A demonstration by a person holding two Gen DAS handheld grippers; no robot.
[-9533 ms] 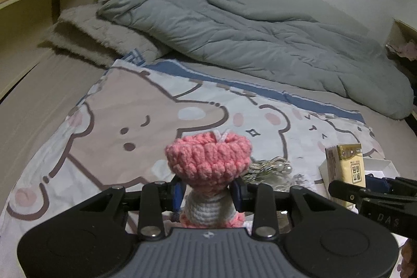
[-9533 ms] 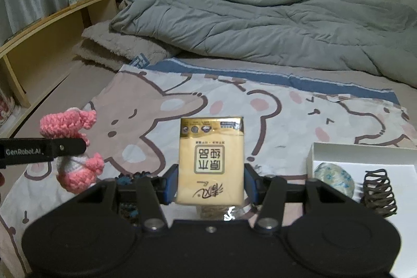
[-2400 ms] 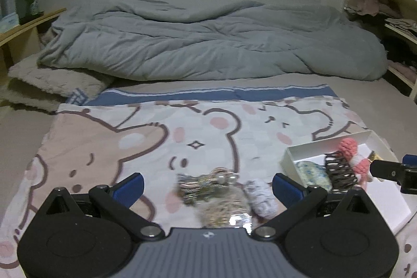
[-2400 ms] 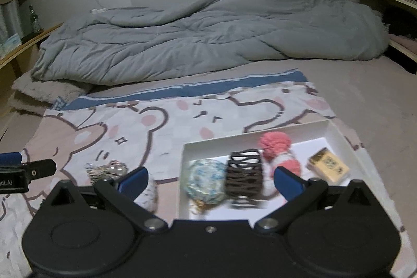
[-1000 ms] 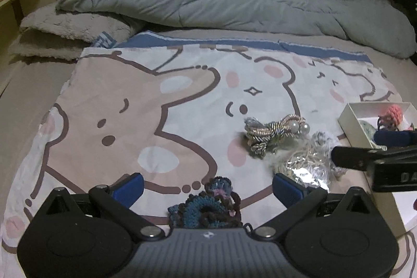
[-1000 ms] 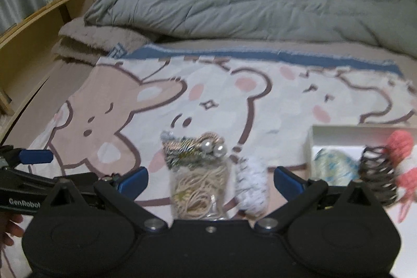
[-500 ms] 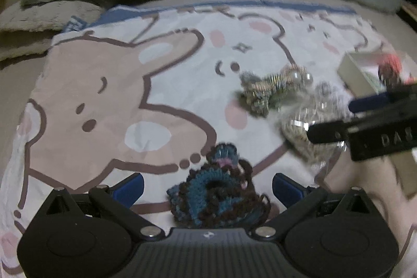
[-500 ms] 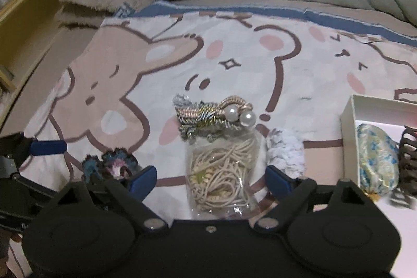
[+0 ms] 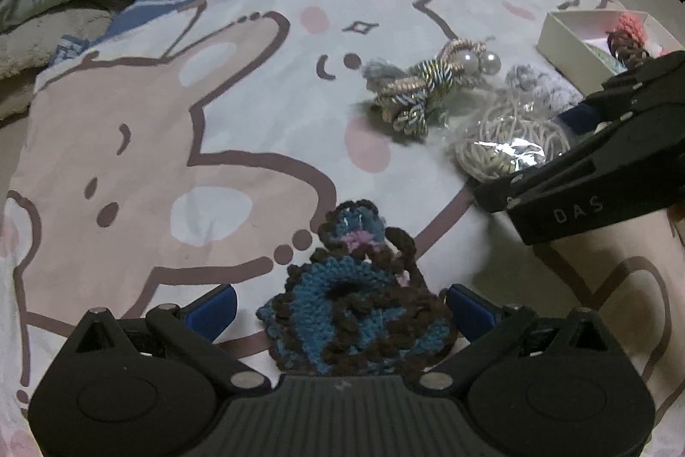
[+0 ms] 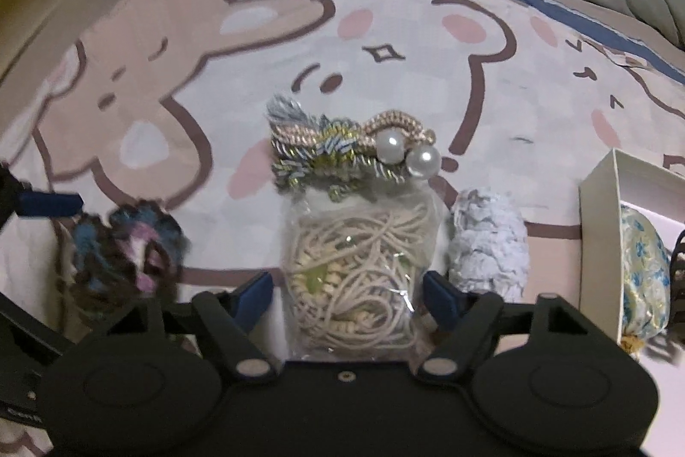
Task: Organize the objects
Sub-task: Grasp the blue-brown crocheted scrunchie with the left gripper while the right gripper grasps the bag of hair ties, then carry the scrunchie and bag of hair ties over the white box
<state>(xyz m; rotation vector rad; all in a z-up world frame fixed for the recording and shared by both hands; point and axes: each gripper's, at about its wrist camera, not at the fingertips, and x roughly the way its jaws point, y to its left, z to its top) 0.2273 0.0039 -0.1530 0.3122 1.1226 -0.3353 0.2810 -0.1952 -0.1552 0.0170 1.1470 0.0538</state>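
1. My left gripper (image 9: 340, 309) points steeply down at the blanket (image 9: 141, 131). Its jaws stand wide, and the blue-and-brown crochet scrunchie (image 9: 355, 311) lies between the blue pads (image 9: 212, 309).
2. The scrunchie rests flat on the blanket. Its right edge sits just beside the right pad; a clear gap remains on the left side. I cannot tell whether the right pad touches it.
3. My right gripper (image 10: 347, 296) also points down. Its jaws are closing, and the clear bag of beige hair ties (image 10: 359, 277) lies between them. Both pads (image 10: 441, 296) sit close beside the bag's sides; the view does not show them pressing on it.
4. The bag lies on the blanket with its far end touching the braided pearl tie (image 10: 342, 153), which sits just beyond my right fingertips.
5. A pale fluffy scrunchie (image 10: 488, 243) lies just outside my right gripper's right pad, between the bag and the white box (image 10: 599, 225).
6. The box stands at the right of the blanket. A floral pouch (image 10: 644, 277) lies against its near wall, and a dark claw clip sits beside the pouch at the frame edge.
7. In the left view, my right gripper (image 9: 599, 157) crosses in from the right, over the bag.
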